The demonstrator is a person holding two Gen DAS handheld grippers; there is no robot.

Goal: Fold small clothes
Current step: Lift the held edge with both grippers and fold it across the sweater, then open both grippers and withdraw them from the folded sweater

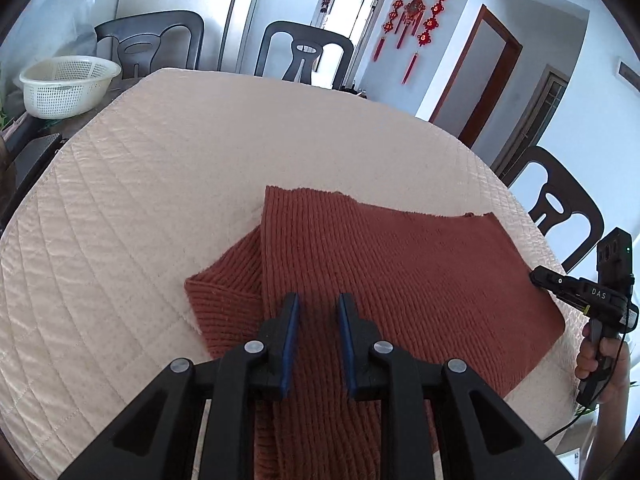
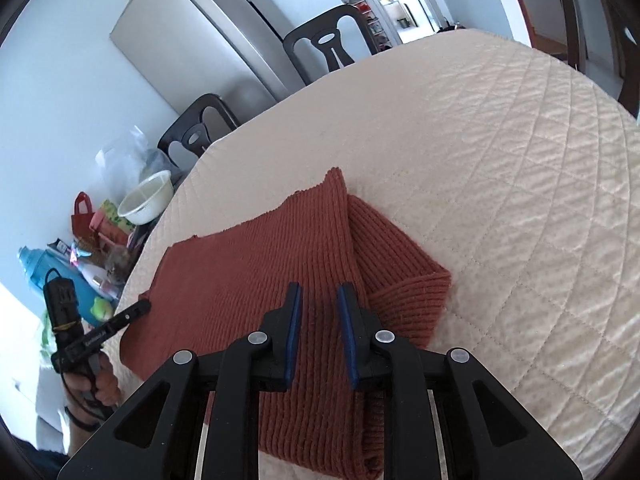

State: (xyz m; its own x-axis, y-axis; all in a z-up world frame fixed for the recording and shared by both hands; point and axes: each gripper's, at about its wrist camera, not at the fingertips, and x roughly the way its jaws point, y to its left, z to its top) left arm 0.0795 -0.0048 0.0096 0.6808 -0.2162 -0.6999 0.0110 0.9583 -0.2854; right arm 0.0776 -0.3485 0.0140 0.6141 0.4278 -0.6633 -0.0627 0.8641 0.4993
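A rust-red ribbed knit garment lies partly folded on the cream quilted table cover, with a sleeve sticking out from under its left edge. My left gripper hovers over the near part of the garment, its blue pads apart with no cloth between them. In the right wrist view the same garment shows its other sleeve on the right. My right gripper is over it, jaws parted and holding nothing. Each gripper is also seen from the other view, at the garment's side edge: the right gripper and the left gripper.
A white perforated basket sits off the table's far left corner. Dark chairs ring the table. Bottles, bags and a white bowl crowd the surface beyond the cover's edge. A steel fridge stands behind. The person's hands hold both handles.
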